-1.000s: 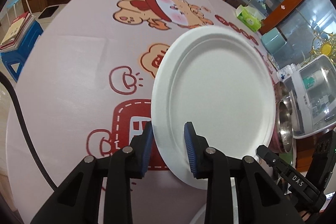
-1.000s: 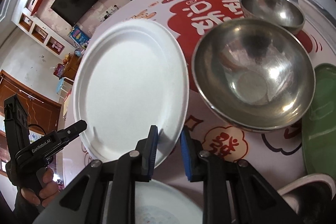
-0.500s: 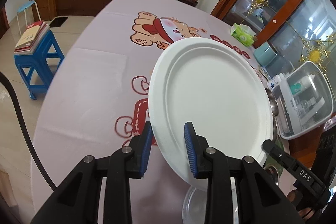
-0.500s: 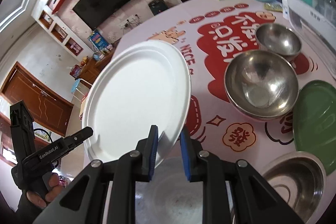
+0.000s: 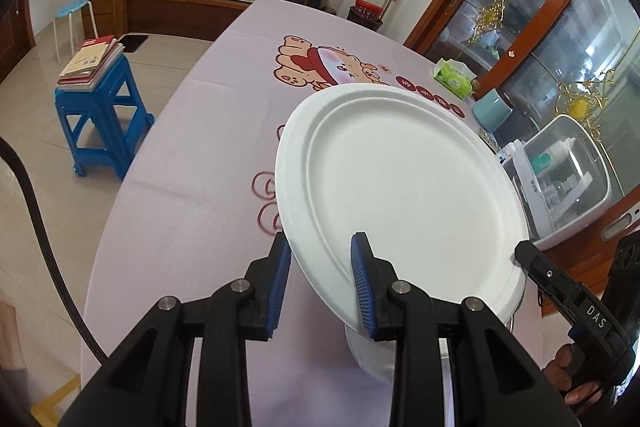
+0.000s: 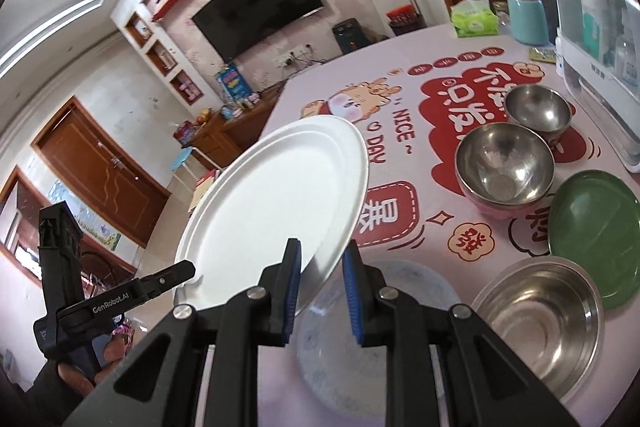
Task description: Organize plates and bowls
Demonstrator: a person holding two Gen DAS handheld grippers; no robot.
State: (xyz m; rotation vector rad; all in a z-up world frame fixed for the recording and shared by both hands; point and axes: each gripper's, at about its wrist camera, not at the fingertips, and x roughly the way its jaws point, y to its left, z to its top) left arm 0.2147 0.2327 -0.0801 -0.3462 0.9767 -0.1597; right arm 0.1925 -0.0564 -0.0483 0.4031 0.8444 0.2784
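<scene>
A white paper plate is held tilted in the air between both grippers; it also shows in the right wrist view. My left gripper is shut on its near rim. My right gripper is shut on the opposite rim. Below it on the table lies a pale plate. To the right stand steel bowls: a small one, a larger one and a wide one. A green plate lies at the right.
A white dish rack stands at the table's right edge, also in the left wrist view. A tissue pack and a teal cup stand at the far side. A blue stool with books stands left of the table.
Both grippers have lifted the white plate higher above the table and tilted it more. The bowls and the lower plate have come into view beneath it.
</scene>
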